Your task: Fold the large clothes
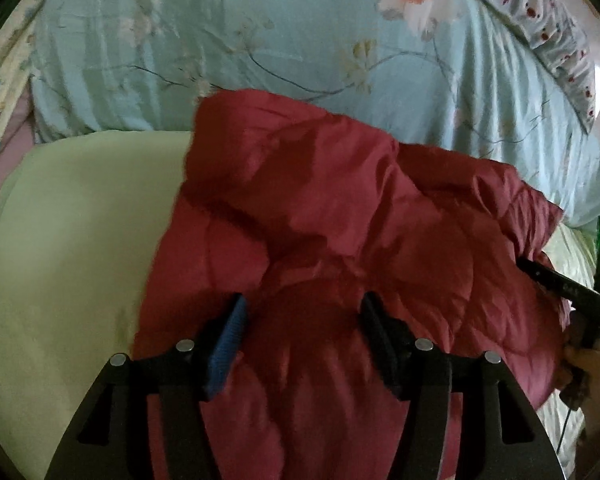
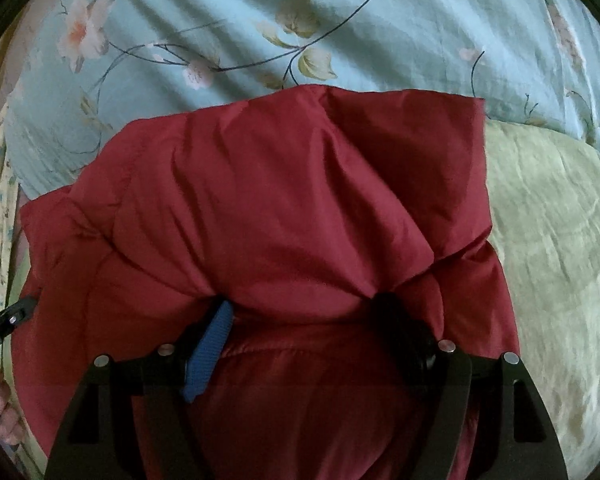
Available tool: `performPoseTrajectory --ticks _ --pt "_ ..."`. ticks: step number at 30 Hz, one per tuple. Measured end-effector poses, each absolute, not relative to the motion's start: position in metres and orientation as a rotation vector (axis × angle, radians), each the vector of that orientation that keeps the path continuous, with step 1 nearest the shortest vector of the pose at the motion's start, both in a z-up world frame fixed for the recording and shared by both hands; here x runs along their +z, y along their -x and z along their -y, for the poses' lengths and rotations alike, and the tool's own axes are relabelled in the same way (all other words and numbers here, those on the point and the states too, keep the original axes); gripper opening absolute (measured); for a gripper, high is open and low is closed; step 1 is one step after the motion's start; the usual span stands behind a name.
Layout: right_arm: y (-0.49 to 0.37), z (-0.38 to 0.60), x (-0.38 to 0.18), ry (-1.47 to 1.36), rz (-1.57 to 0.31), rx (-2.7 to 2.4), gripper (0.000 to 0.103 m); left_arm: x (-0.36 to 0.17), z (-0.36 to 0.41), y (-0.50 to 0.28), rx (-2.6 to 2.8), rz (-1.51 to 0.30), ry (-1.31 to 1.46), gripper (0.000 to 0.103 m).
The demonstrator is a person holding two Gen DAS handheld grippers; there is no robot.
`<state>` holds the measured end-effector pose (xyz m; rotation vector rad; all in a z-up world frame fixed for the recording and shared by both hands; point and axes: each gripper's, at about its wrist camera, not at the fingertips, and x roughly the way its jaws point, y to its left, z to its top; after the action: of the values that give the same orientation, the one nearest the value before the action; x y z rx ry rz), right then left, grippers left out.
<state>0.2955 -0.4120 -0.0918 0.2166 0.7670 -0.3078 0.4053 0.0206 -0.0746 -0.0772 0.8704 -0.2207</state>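
Note:
A dark red quilted puffer jacket (image 1: 340, 220) lies bunched on a pale green sheet (image 1: 72, 240); it fills the right wrist view (image 2: 280, 208) too. My left gripper (image 1: 302, 308) is open, its fingers spread wide over the jacket's near edge with red fabric bulging between them. My right gripper (image 2: 304, 308) is also spread wide, with its fingertips (image 2: 384, 308) buried under a fold of the jacket. The right gripper shows at the right edge of the left wrist view (image 1: 540, 272), at the jacket's far side. The left gripper shows at the left edge of the right wrist view (image 2: 16, 312).
A light blue floral duvet (image 1: 260, 40) lies piled behind the jacket, also in the right wrist view (image 2: 340, 20). A white pillow with red and blue dots (image 1: 540, 20) lies at the far right. The green sheet (image 2: 552, 240) extends right of the jacket.

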Motion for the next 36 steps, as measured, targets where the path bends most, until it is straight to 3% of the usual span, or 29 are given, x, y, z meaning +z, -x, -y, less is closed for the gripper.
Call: performPoseTrajectory --ticks 9,13,20,27,36 --pt "-0.248 0.407 -0.069 -0.242 -0.726 -0.28 0.078 -0.067 -0.067 -0.384 -0.192 -0.855 0.176 0.072" --pt "-0.226 0.41 -0.061 -0.244 -0.726 -0.284 0.078 -0.069 -0.082 -0.378 -0.201 -0.858 0.222 0.082" --pt "-0.187 0.44 -0.049 -0.31 -0.711 -0.319 0.078 -0.082 -0.106 -0.38 -0.208 -0.879 0.294 0.085" --pt "-0.175 0.481 -0.067 -0.471 -0.739 -0.319 0.078 -0.105 -0.129 -0.394 -0.273 -0.935 0.434 0.086" --pt "-0.183 0.499 -0.098 -0.655 -0.767 -0.214 0.082 -0.136 -0.144 -0.413 -0.351 -0.97 0.57 0.096"
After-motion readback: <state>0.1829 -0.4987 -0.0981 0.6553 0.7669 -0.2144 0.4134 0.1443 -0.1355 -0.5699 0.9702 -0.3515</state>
